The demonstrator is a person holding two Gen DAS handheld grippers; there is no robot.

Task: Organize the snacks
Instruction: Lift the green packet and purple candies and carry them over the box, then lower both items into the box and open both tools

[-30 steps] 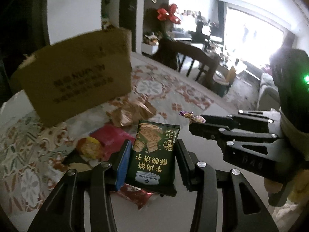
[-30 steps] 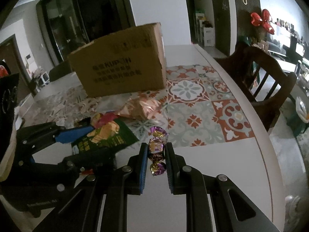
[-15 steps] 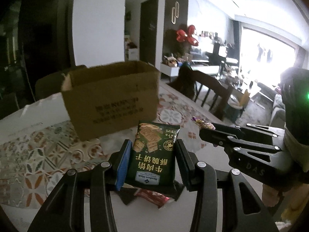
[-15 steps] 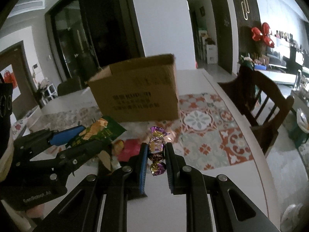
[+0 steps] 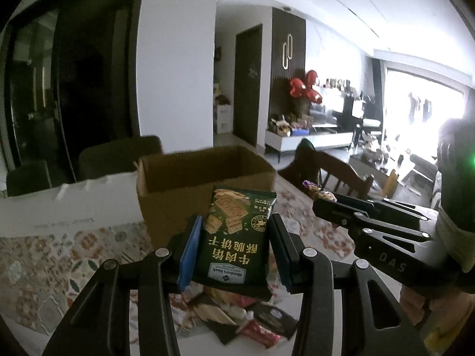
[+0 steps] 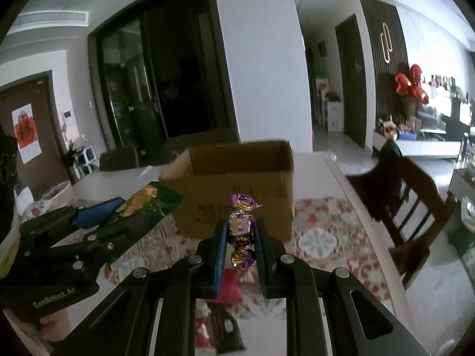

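Carry step: left gripper (image 5: 234,243) clamps a green cracker packet (image 5: 237,234) and right gripper (image 6: 240,237) pinches a purple-wrapped candy (image 6: 241,222), both raised above the desk (image 6: 326,246) just short of the open cardboard box (image 6: 237,175), other snacks (image 5: 246,317) lying below. Next move likely calls for bringing each load over the box rim before letting go. Packet reads "Member's Mark" over upside-down Chinese characters; gripper bodies read "DAS" and "GenRobot.AI"; box print too blurred.
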